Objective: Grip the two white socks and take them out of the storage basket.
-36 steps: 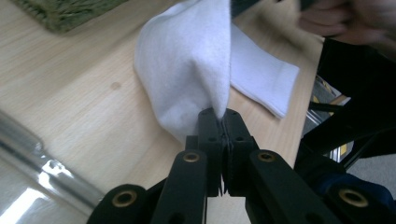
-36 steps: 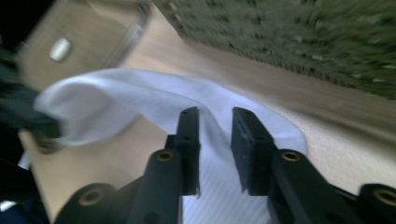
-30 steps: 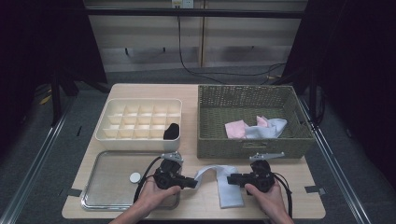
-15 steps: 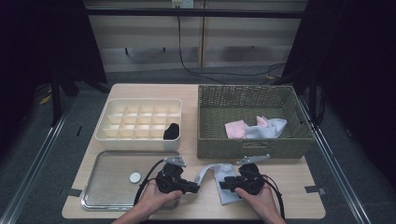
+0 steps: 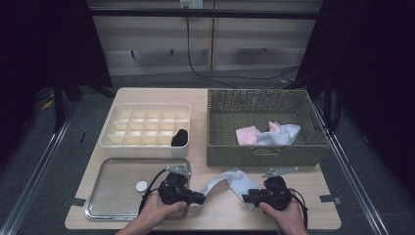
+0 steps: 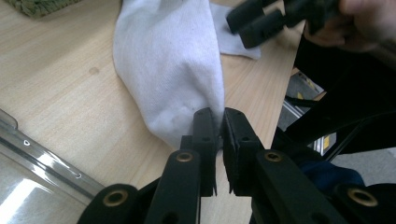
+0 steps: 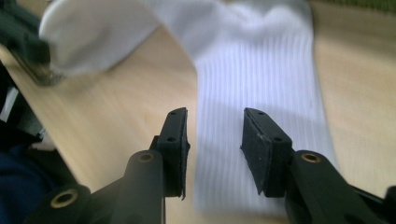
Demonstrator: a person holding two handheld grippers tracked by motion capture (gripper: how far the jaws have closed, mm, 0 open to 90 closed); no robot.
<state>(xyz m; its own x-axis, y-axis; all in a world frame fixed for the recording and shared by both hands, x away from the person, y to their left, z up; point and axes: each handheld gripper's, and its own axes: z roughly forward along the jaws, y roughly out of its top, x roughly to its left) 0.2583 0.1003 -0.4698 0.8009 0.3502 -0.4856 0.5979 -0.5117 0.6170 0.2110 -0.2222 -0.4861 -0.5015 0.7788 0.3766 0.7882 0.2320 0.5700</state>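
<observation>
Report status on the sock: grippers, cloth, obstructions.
Left gripper shut on white sock's toe end. Right gripper, jaws just opening, open over its ribbed end. Table ahead unobstructed.

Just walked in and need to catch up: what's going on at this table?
A person is working a white sock on the table with a gripper in each hand. The left gripper is shut on one end of the sock, lifting it slightly. The right gripper stands open over the other end, which lies flat; its jaws have just been opening. Behind are a divided organizer with one dark item in a compartment, a wicker basket holding more laundry, and a metal tray.
</observation>
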